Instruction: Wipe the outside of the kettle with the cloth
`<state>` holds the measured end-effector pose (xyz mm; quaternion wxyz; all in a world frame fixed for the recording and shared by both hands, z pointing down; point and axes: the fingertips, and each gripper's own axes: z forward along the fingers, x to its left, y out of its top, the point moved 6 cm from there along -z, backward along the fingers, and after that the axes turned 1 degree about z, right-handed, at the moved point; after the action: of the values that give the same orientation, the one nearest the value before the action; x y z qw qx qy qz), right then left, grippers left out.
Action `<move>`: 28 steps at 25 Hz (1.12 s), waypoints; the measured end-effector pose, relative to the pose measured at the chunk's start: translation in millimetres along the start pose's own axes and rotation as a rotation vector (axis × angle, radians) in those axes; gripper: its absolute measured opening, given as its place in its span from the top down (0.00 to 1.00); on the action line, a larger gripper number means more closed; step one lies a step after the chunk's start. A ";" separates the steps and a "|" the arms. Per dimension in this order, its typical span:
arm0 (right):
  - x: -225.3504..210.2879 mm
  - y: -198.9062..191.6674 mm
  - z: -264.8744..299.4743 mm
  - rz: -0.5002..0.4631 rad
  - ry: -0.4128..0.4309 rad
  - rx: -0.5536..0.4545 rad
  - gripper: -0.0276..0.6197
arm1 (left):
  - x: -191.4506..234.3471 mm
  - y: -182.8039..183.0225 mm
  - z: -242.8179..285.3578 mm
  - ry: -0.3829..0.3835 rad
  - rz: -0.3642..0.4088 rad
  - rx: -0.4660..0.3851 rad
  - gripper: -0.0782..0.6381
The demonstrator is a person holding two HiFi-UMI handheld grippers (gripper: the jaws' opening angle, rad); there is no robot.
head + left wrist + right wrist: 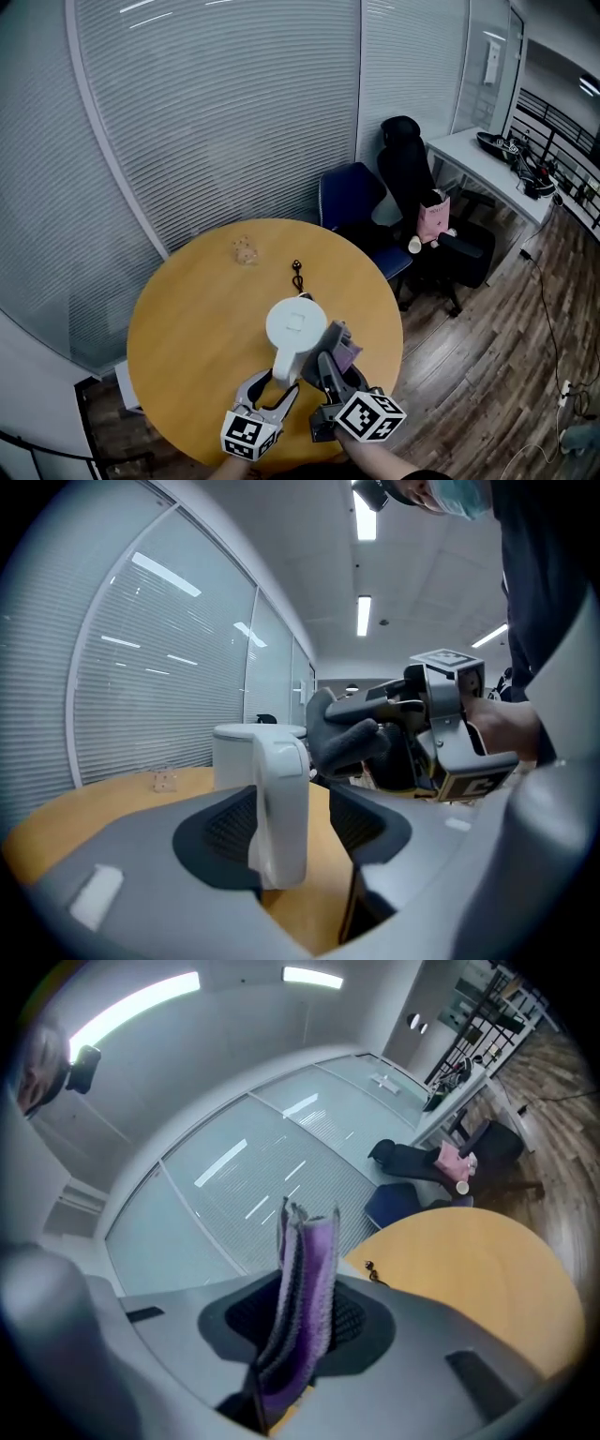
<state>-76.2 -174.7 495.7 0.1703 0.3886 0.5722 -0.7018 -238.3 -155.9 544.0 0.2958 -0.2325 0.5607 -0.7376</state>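
With the left gripper (292,832) holding its jaws wide apart around the handle of the white plastic kettle (295,330), which stands near the round wooden tabletop's (202,300) front edge, nothing steadies the kettle, so the right gripper (302,1327), jaws clamped on the folded purple cloth (305,1274), may push it over.

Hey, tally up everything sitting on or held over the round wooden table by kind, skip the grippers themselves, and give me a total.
kettle: 1
cloth: 1
small clear object: 1
small black object: 1
Total: 4
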 end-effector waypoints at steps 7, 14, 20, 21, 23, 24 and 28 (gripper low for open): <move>-10.4 -10.2 3.8 0.015 -0.030 -0.035 0.80 | 6.8 -3.7 2.3 -0.031 0.021 -0.008 0.68; -53.5 -43.4 9.6 0.053 -0.173 0.035 0.80 | 7.1 -3.9 1.3 -0.035 0.000 -0.011 0.68; -102.1 -81.4 13.5 0.091 -0.301 0.146 0.80 | 2.6 -3.8 -1.0 -0.013 0.009 -0.004 0.68; -111.7 -89.5 13.3 0.116 -0.330 0.174 0.80 | 1.2 -4.0 -1.7 -0.006 0.010 -0.003 0.68; -127.2 -102.1 14.2 0.152 -0.378 0.217 0.80 | -0.5 -3.4 -2.2 0.005 0.009 -0.002 0.69; -133.4 -106.7 15.4 0.160 -0.397 0.233 0.80 | -0.8 -2.8 -1.9 0.009 0.009 -0.001 0.69; -154.2 -123.9 19.6 0.168 -0.455 0.317 0.80 | -1.5 -3.1 -0.2 0.028 0.014 0.005 0.68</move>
<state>-69.0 -189.2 693.8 0.2889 0.2891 0.3682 -0.8351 -237.9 -154.1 546.9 0.2937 -0.2171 0.5645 -0.7402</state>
